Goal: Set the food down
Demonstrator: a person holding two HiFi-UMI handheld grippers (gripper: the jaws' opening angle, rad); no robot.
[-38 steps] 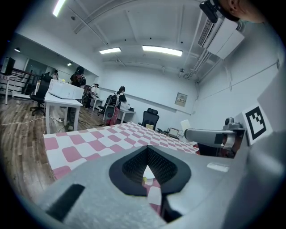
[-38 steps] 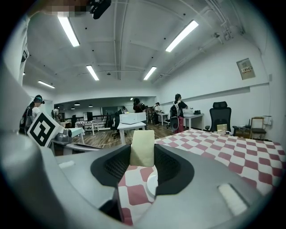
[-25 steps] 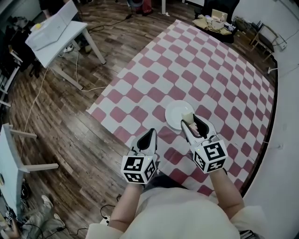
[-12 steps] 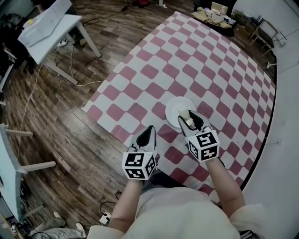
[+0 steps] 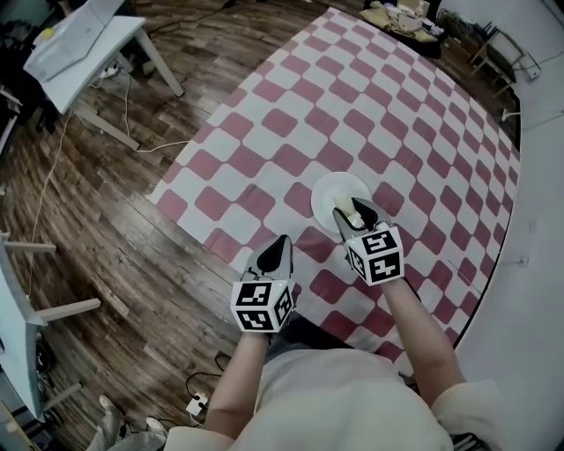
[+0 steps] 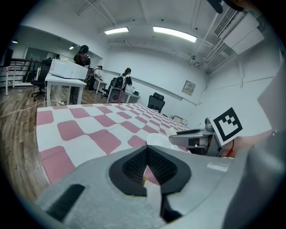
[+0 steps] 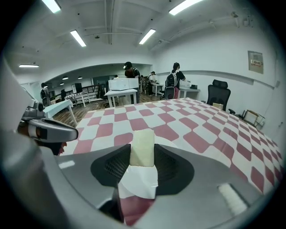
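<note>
A pale cream block of food (image 7: pixel 142 148) sits upright between the jaws of my right gripper (image 7: pixel 142 154), which is shut on it. In the head view the right gripper (image 5: pixel 349 214) hangs over the near edge of a white plate (image 5: pixel 328 191) that lies on the pink-and-white checkered cloth (image 5: pixel 370 132); the food (image 5: pixel 341 210) peeks out at its tip. My left gripper (image 5: pixel 278 249) hovers left of the plate, jaws together with nothing in them. The left gripper view shows its jaws (image 6: pixel 146 162) closed, with the plate (image 6: pixel 157 139) and right gripper (image 6: pixel 196 138) beyond.
The cloth lies on a wooden floor (image 5: pixel 97 220). A white desk (image 5: pixel 79 44) stands at the upper left, with cables beneath. Boxes and clutter (image 5: pixel 401 18) lie past the cloth's far end. People sit at desks (image 7: pixel 123 85) in the background.
My right gripper has moved forward and slightly left with the food, now further over the plate. The left gripper has barely shifted.
</note>
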